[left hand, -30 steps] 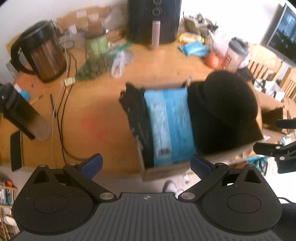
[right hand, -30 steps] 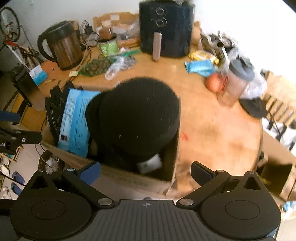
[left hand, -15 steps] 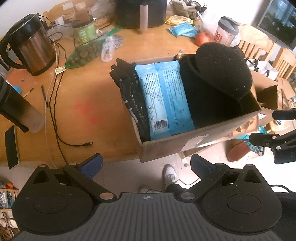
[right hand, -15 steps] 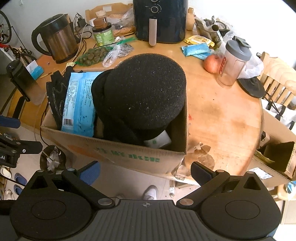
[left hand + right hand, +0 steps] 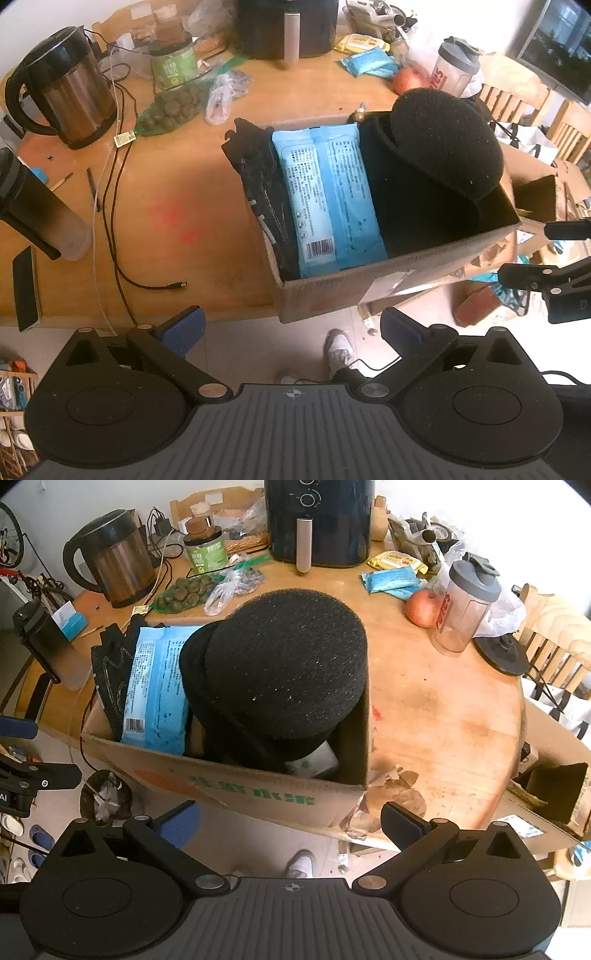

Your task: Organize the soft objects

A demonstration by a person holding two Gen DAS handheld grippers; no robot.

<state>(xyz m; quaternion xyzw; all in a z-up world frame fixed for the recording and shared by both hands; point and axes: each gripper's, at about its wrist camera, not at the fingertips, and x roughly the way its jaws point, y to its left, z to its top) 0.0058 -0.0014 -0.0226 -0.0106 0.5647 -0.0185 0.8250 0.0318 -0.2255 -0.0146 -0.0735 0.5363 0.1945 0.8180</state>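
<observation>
A cardboard box (image 5: pixel 369 291) (image 5: pixel 236 786) overhangs the near edge of the wooden table. Inside it stand a black glove (image 5: pixel 262 192) (image 5: pixel 110 672), a blue wipes pack (image 5: pixel 325 195) (image 5: pixel 155 690) and black foam discs (image 5: pixel 447 147) (image 5: pixel 288 664) that stick out above the rim. My left gripper (image 5: pixel 291 326) is open, held back from the box over the floor. My right gripper (image 5: pixel 290 818) is open too, also short of the box front. Neither holds anything.
On the table stand a kettle (image 5: pixel 70 99), a dark bottle (image 5: pixel 33 206), a phone (image 5: pixel 26 288), a loose cable (image 5: pixel 122 240), an air fryer (image 5: pixel 317 517), an apple (image 5: pixel 421 607), a shaker cup (image 5: pixel 465 605) and more blue packs (image 5: pixel 391 579). A second box (image 5: pixel 546 794) sits right. A shoe (image 5: pixel 340 350) shows below.
Both grippers have pulled back and up from the box, which now looks smaller and sits further ahead. The box contents have not shifted.
</observation>
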